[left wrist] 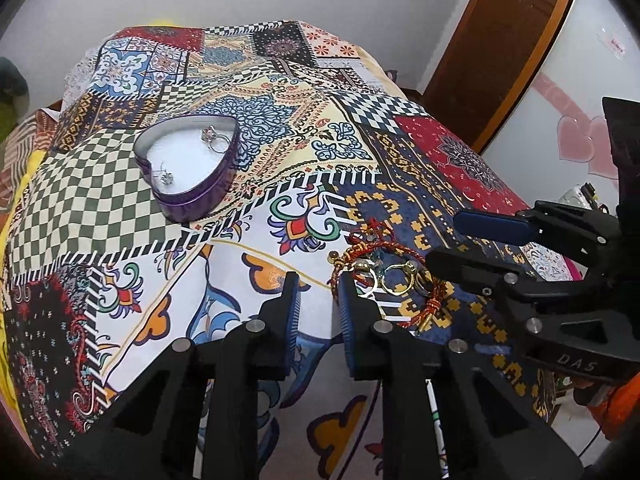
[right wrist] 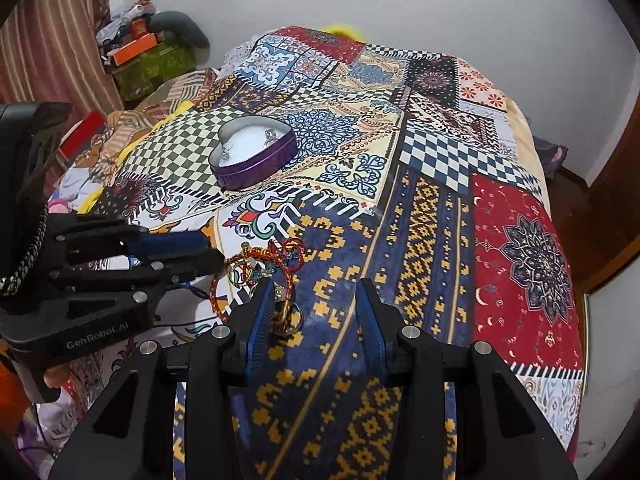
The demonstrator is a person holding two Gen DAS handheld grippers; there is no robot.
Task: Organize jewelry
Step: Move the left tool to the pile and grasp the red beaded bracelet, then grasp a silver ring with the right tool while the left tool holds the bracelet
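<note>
The right gripper (right wrist: 316,316) is hovering low over the near part of the cloth (right wrist: 432,208) with its jaws standing wide apart and nothing between them; its left finger (right wrist: 262,312) is sitting right beside, perhaps touching, a gold ring (right wrist: 289,312). The left gripper (left wrist: 318,312) is waiting just to the left of the pile, jaws parted by a narrower gap and likewise holding nothing, its right finger (left wrist: 354,320) overlapping the edge of the pile. The pile itself is lying near, between the two grippers: a red cord bracelet (left wrist: 384,246) looping around gold rings (left wrist: 394,278), all tangled together. Farther off and to the left, the purple heart tin (left wrist: 192,168) is standing open with two silver pieces (left wrist: 212,138) already lying on its white lining. The likeliest trouble, as I judge it, is the tangle: closing on one ring may be dragging the bracelet and other rings along, and they could be dropping onto the cloth on the way to the tin. The busy gold-and-blue pattern is also hiding small gold pieces, so a dropped ring would be hard to find. A thin ring lying flat on soft fabric may be slipping from the pads, or the fingers may be pinching cloth instead. The two grippers are working close together and could be bumping.
</note>
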